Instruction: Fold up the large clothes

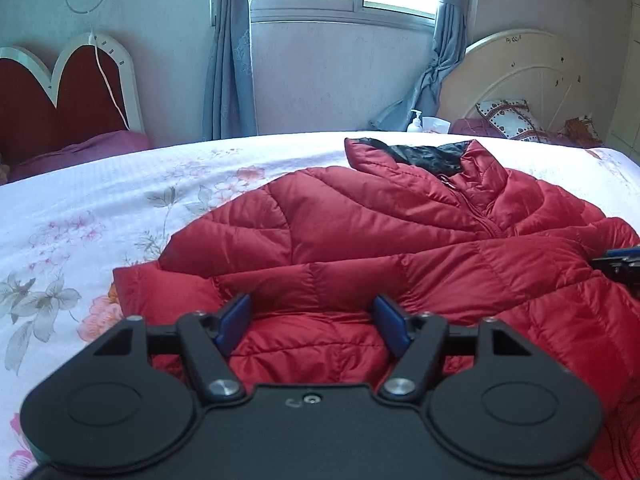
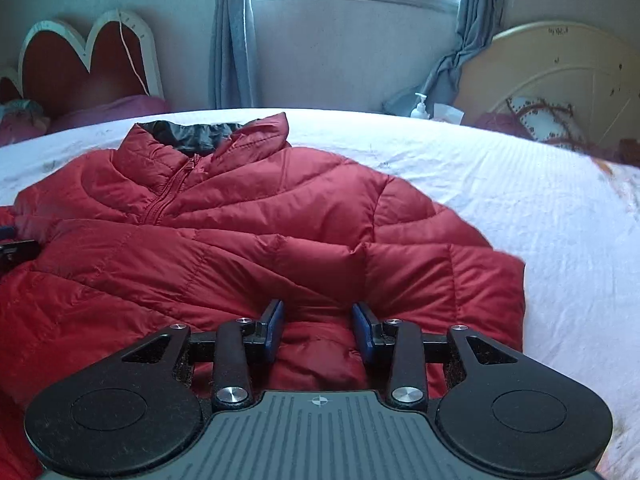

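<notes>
- Red puffer jacket (image 1: 380, 240) lies spread on the floral bed (image 1: 100, 208), filling each frame's centre.
- Left claw (image 1: 312, 326) and right claw (image 2: 318, 328) stand apart, gripping nothing.
- Likely light, squashy, slippery; pinch the sleeve cuffs or hem.

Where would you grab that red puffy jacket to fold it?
Probably at the near hem, one gripper toward each bottom corner, coming from the near side. The red jacket lies flat on the bed, collar pointing away, and both grippers already sit over that hem, jaws apart.
</notes>
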`<move>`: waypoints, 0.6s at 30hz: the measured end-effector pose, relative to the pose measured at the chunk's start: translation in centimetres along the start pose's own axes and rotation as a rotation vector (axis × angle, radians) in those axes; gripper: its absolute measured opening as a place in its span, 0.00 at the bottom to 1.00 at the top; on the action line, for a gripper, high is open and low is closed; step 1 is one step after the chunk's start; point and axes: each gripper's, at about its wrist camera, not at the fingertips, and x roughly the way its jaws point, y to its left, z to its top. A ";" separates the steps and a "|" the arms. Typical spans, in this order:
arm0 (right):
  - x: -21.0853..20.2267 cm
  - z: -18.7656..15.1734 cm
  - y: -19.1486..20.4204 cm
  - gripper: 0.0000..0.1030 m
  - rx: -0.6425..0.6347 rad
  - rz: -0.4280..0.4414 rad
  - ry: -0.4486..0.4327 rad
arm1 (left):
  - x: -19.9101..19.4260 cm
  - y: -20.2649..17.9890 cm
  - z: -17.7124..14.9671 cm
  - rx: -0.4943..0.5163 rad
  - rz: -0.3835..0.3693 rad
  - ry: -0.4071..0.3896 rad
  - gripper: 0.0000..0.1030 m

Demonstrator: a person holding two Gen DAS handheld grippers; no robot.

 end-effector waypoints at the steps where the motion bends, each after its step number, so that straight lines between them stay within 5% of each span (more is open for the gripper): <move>1: -0.7 0.1 0.0 0.35 0.012 -0.007 -0.017 | -0.8 0.0 0.0 0.000 0.008 -0.013 0.61; 4: -4.6 -0.4 -0.3 0.36 0.058 0.029 -0.091 | -4.6 -0.5 -0.5 -0.020 -0.046 -0.097 0.64; 7: -7.3 -1.3 1.1 0.60 0.042 0.062 -0.118 | -6.8 -3.1 -1.7 0.020 -0.100 -0.124 0.65; 12: -6.3 -2.6 5.6 0.61 -0.048 0.121 -0.066 | -5.3 -7.1 -3.3 0.071 -0.101 -0.066 0.67; 18: -3.4 -4.1 6.6 0.61 -0.077 0.082 -0.017 | -3.3 -7.0 -3.9 0.075 -0.093 -0.014 0.69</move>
